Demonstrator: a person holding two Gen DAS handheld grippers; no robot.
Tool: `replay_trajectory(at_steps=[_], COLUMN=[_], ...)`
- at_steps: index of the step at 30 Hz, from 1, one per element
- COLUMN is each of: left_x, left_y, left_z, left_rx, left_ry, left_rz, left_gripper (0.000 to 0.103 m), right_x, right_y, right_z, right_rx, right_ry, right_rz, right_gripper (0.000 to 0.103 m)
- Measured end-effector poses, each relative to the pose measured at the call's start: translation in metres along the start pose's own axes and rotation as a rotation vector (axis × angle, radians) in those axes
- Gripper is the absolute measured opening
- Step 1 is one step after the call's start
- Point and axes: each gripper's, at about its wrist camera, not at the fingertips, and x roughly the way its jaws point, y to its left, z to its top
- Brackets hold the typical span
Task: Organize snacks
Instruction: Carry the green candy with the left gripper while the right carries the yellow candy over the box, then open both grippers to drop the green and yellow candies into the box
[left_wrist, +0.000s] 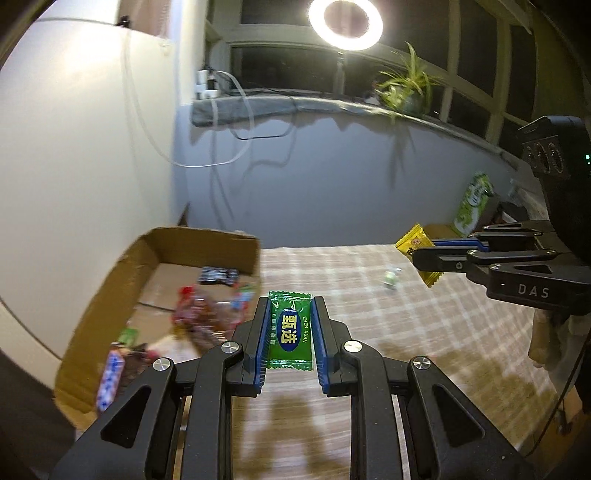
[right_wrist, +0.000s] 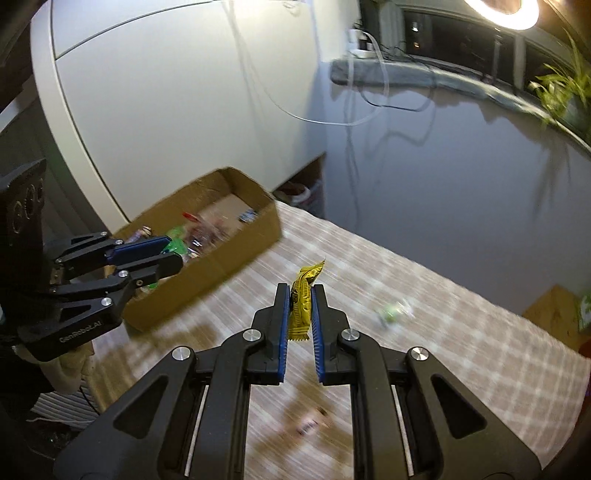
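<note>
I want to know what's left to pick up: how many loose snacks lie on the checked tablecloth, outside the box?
2: a small green-and-white snack ahead of the right gripper, and a blurred pinkish one beneath it. Others may be hidden.

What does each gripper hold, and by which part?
Left gripper holds the green packet by its long side edges. Right gripper holds the yellow packet across its lower half.

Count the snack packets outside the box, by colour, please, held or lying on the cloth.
Green: 2, one in the left tongs, one small on the cloth
Yellow: 1, in the right tongs
Pinkish, blurred: 1
Total: 4
</note>
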Motion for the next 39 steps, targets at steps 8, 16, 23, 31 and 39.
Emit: replay_trajectory(at_steps=[8,16,23,31,39], left_x=[-0.009,-0.007,0.003,0.011,0.012], left_y=[0.042,0.071,0.091,0.102,0.102], left_z=[0.001,0.005,0.005,0.006,0.006], left_rx=[-0.04,-0.079,-0.096,-0.112,-0.113], left_ry=[-0.016,-0.028,-0.016,-0.004,0.003], left_rz=[0.062,0.092,0.108,0.109,0.112], left_gripper=[0.02,0.02,0.02,0.02,0.022], right_x=[0.025,0.06,0.09,0.119,0.129], right_y=[0.046,0.079,0.088,0.087,0.089], right_z=[0.035,0.061,0.071,0.077,0.079], right_rx=[-0.063,-0.094,-0.083,-0.073,-0.081], right_ry=[-0.016,0.0,0.026,0.064,0.08], right_rz=[0.071,0.129,0.161,0.177,0.179], right_gripper=[0.011,0.011,0.011,0.011,0.012])
